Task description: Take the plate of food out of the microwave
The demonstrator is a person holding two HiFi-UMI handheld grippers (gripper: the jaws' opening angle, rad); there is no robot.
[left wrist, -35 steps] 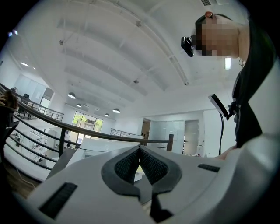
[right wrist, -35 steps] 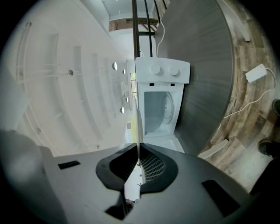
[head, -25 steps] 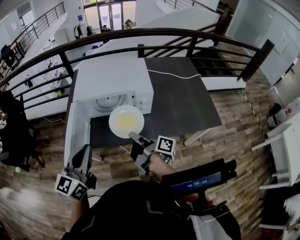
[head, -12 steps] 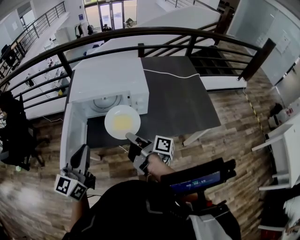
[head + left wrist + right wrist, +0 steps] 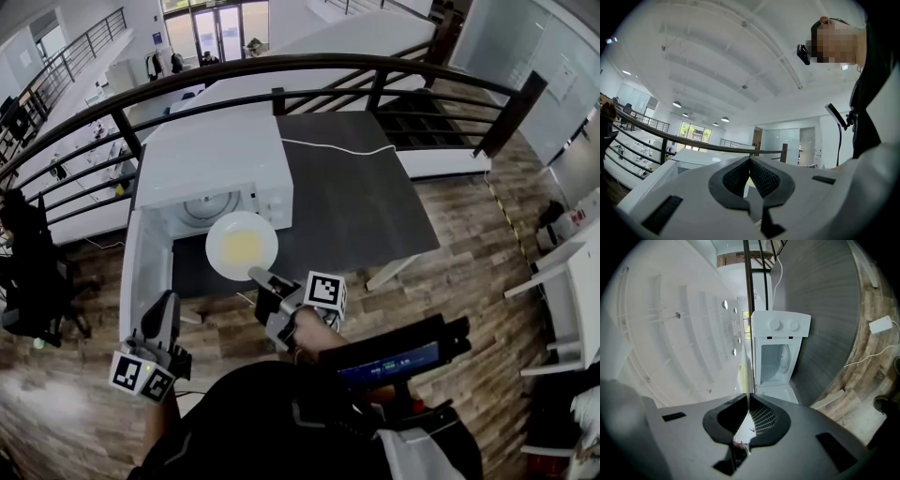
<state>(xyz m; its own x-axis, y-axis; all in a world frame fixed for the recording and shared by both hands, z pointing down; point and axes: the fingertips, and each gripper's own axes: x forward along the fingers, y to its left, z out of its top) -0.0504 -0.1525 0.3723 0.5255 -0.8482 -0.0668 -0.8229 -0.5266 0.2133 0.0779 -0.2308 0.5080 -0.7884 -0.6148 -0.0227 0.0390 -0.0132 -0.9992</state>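
Your right tongs are clamped narrow on the near rim of the plate, which shows edge-on between their pads in the right gripper view. The plate, with yellow food in its middle, hangs level just outside the microwave, in front of its open cavity and above the dark tabletop. The microwave's door stands swung out to the left. Your left tongs hang low at the left, near the door's outer end and well apart from the plate. Their pads are pressed together with nothing between them. A white cable lies across the tabletop to the right of the microwave.
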